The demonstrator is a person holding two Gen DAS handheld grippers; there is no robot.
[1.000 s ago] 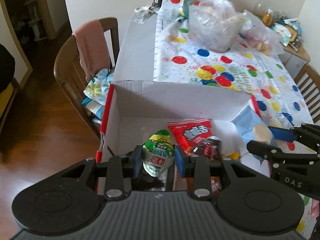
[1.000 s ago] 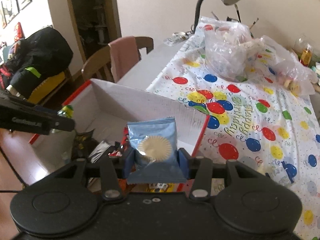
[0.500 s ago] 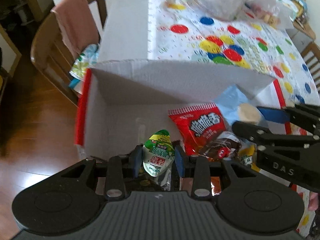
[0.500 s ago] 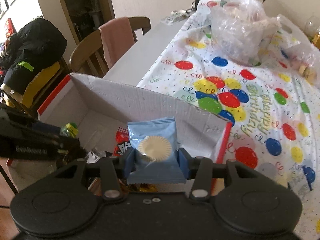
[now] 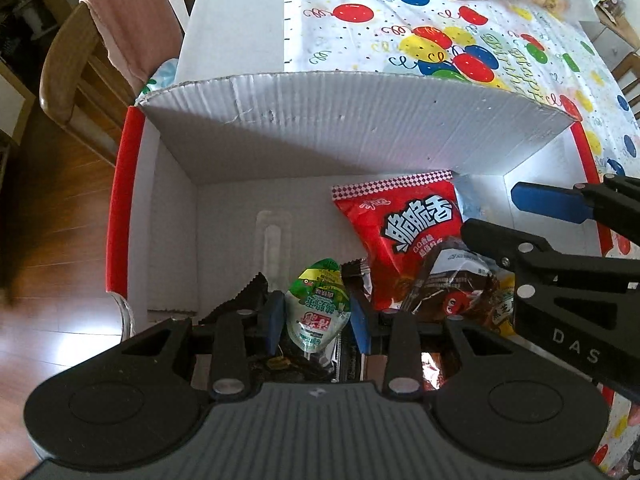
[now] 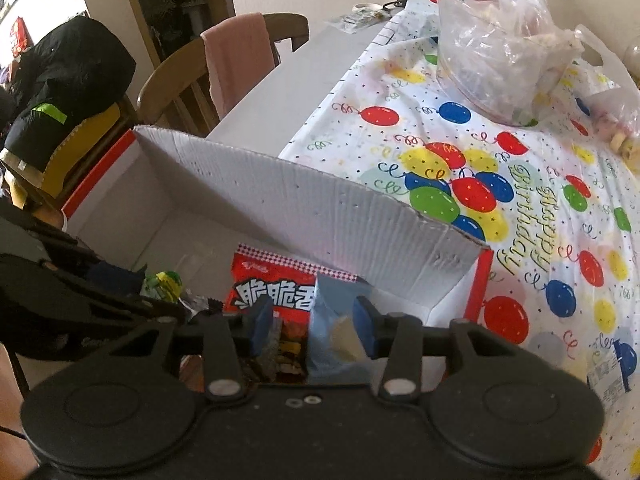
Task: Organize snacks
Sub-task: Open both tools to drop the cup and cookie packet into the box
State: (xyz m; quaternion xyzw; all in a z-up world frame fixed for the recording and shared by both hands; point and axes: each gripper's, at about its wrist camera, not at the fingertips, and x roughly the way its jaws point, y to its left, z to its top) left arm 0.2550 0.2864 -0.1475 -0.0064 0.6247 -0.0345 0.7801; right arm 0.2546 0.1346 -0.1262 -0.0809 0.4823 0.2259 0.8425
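Change: right tongs (image 6: 313,319) now spread, blue packet (image 6: 328,336) slipping free between them into box (image 5: 360,128) | left tongs (image 5: 317,314) still pinching green pouch (image 5: 318,312) over box | pouch next.

L claw (image 5: 317,317) gripping green pouch (image 5: 319,312), over box (image 5: 352,120)

Home dining room: wooden chairs (image 6: 188,76) and a balloon-print tablecloth (image 6: 520,208).

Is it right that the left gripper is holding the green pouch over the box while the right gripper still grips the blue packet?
Not quite: the right gripper is open, the blue packet loose between its fingers, as the right wrist view shows. The left gripper does hold the green pouch.
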